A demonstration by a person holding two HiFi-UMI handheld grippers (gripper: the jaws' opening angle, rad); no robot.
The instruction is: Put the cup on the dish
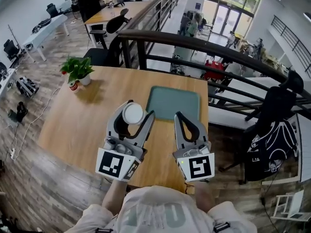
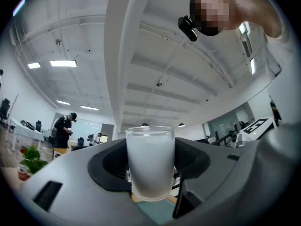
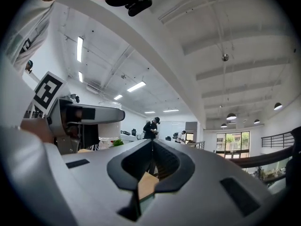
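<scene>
A frosted white cup point(image 1: 132, 114) stands upright between the jaws of my left gripper point(image 1: 131, 116), held above the wooden table point(image 1: 73, 125). In the left gripper view both pads press the sides of the cup point(image 2: 150, 161), so my left gripper point(image 2: 150, 166) is shut on it. The green rectangular dish point(image 1: 173, 102) lies on the table just ahead and to the right of the cup. My right gripper point(image 1: 181, 118) hovers over the dish's near right corner; its jaws meet at the tips, empty point(image 3: 151, 147). The right gripper view also catches the cup point(image 3: 109, 124) at left.
A small potted plant point(image 1: 77, 71) stands at the table's far left corner. A dark metal railing point(image 1: 204, 47) curves behind the table's far edge. A black chair point(image 1: 272, 110) with a bag stands off the table's right side.
</scene>
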